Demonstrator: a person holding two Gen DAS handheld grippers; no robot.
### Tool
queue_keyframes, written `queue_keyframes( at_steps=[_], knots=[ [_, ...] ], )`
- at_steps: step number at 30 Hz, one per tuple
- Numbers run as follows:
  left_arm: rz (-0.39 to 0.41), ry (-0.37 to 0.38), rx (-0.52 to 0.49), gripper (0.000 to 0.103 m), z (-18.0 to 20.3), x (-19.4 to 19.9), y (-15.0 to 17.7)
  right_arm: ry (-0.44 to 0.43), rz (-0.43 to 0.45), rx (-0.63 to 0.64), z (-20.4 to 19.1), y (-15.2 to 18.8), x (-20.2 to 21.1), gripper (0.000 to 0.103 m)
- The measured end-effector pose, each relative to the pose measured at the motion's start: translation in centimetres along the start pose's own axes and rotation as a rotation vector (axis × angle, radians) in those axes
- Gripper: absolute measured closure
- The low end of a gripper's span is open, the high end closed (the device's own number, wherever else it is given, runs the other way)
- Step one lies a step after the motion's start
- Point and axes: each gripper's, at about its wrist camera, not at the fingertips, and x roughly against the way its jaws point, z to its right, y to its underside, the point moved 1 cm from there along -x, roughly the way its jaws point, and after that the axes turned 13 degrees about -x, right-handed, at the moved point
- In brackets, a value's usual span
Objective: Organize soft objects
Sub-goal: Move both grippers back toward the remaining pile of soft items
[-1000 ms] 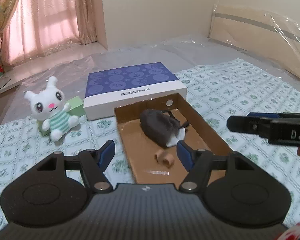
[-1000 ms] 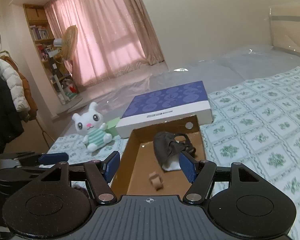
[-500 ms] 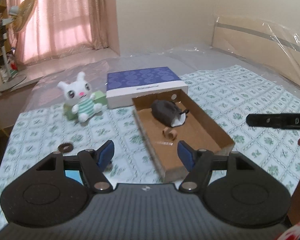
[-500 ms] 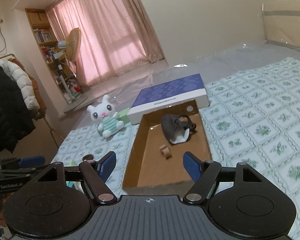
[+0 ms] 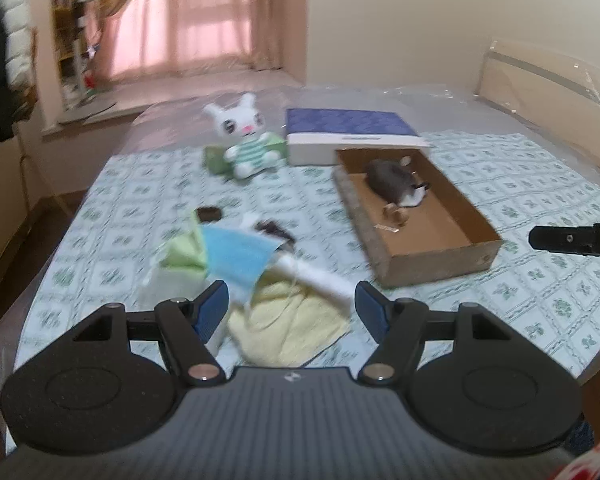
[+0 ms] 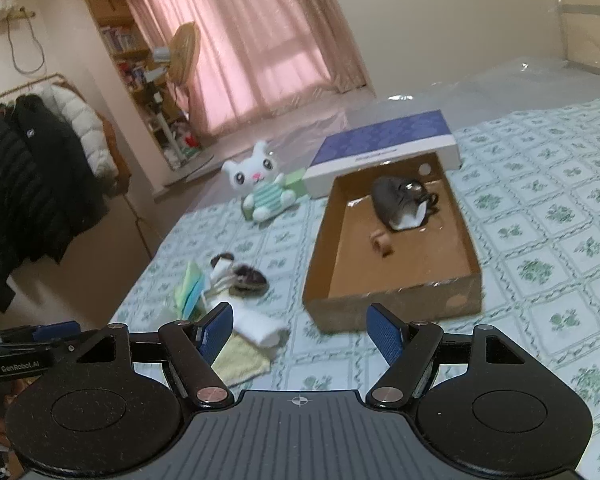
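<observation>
Here the bed carries everything: the open cardboard box lies on the right, its long axis running near to far, with a dark pouch already inside. Left of it is the loose pile: a yellow towel nearest, a blue face mask on top, green cloths at its left. The left tongs hang wide and empty right over the pile's near edge, so that hand is probably nearer. The right tongs, having just opened wider, are also empty, between pile and box.
</observation>
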Motion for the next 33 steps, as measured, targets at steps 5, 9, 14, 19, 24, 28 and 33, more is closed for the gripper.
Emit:
queue_keyframes(
  at_steps=[5,9,14,19,24,28,33],
  knots=[
    [-0.036,-0.051,0.031,0.035,-1.2,0.6,2.4,0.002,-0.035,0.056,-1.3,2.1,-1.3,0.029],
    [-0.072,-0.075,0.06,0.035,-1.9,0.5,4.1,-0.004,-0.081,0.078,-2.1,3.5,-3.0,0.029],
    [-0.099,-0.095,0.075,0.035,-2.3,-0.3,5.4,-0.011,-0.132,0.119,-3.1,4.8,-5.1,0.029],
    [-0.122,-0.125,0.069,0.035,-2.8,-1.6,6.3,-0.021,-0.171,0.148,-4.3,6.0,-7.4,0.029],
    [-0.145,-0.152,0.059,0.036,-3.5,-3.5,7.0,-0.044,-0.195,0.186,-5.7,6.8,-10.2,0.029],
    [-0.165,-0.154,0.044,0.037,-3.8,-5.3,7.3,-0.055,-0.202,0.211,-6.7,6.9,-12.6,0.03],
    [-0.181,-0.146,0.03,0.037,-4.1,-8.1,7.4,-0.061,-0.209,0.232,-7.5,6.7,-15.8,0.034]
  ],
)
